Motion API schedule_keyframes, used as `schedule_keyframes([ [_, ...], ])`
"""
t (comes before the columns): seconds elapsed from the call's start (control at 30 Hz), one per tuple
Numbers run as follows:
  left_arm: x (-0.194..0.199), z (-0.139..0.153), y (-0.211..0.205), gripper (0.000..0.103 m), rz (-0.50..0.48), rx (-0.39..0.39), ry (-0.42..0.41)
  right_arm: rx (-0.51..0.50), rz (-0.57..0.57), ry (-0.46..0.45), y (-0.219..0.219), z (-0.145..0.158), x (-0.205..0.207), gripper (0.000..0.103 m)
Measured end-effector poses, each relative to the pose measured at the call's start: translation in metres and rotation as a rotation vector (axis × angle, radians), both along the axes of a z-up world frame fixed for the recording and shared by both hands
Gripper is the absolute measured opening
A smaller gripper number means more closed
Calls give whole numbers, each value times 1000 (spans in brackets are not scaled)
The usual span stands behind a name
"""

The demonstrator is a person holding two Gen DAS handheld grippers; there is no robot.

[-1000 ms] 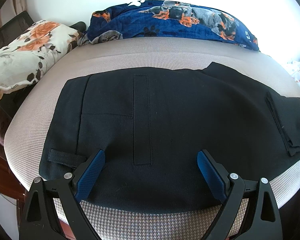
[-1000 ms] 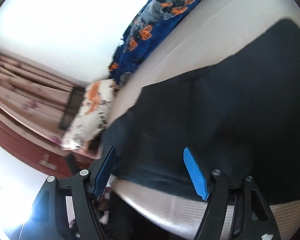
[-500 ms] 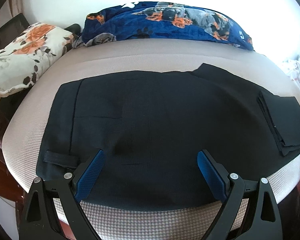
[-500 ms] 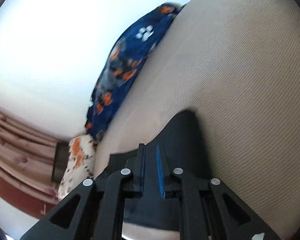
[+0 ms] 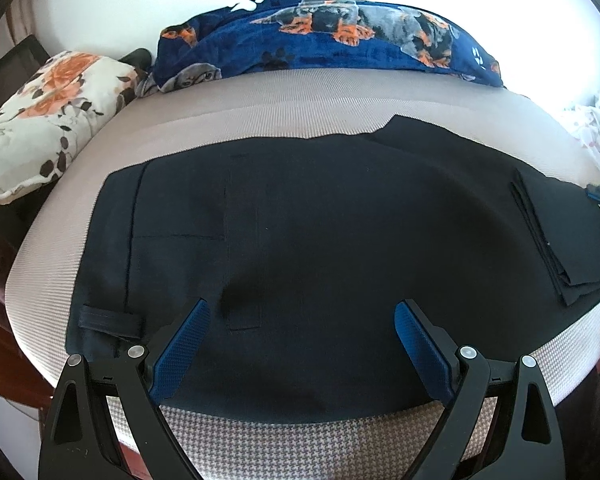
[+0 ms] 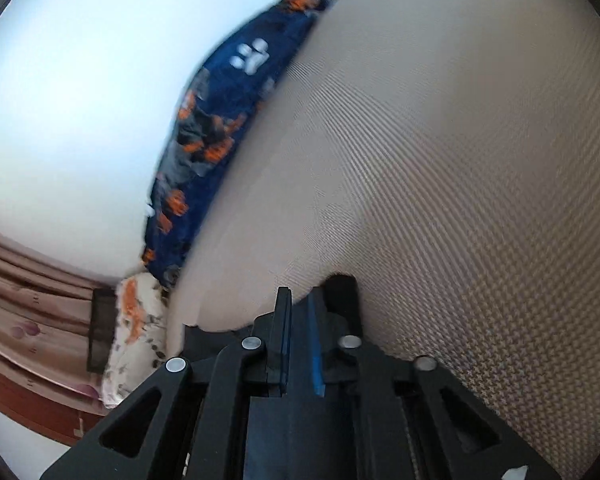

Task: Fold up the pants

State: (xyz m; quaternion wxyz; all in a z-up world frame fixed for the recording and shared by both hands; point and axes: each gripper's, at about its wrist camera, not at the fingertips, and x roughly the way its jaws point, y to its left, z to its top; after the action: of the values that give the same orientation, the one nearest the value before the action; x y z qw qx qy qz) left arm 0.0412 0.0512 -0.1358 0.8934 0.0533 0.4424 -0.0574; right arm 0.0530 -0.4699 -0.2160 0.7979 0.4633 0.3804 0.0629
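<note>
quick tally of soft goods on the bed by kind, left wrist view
Black pants: 1
Blue dog-print blanket: 1
Floral pillow: 1
White patterned fabric at the right edge: 1, kind unclear
Total: 4, all on the beige mattress

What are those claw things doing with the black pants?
A person is folding black pants spread on a beige cushion. The right claw is shut on the pants' edge at the leg end. The left claw hangs open over the waist end, gripping nothing.
</note>
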Motion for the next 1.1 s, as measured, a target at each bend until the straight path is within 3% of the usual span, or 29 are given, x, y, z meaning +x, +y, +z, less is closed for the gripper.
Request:
schedule_keyframes([
  [0.2,0,-1,-7,94,-21,17,1,17,17,-5,0,1,-3,0],
  [0.23,0,0,-7,94,-24,21,-2,39,26,-18,0,3,-5,6],
  [0.33,0,0,-7,94,-25,20,-2,39,54,-33,7,6,-22,8],
  [0.53,-1,2,-7,94,-27,1,6,161,56,-77,20,-14,-69,8],
  [0.67,-3,5,-7,94,-30,3,-8,156,55,-131,25,-12,-91,8],
  [0.73,-2,5,-5,94,-28,-13,-7,111,47,-110,26,-15,-95,0],
  [0.87,1,6,9,94,-7,-100,20,-24,62,-94,36,-7,-95,0],
  [0.97,1,9,24,94,11,-184,30,-284,99,-63,62,16,-90,0],
  [1.1,-2,16,51,94,22,-292,45,-473,110,-56,87,37,-87,11],
])
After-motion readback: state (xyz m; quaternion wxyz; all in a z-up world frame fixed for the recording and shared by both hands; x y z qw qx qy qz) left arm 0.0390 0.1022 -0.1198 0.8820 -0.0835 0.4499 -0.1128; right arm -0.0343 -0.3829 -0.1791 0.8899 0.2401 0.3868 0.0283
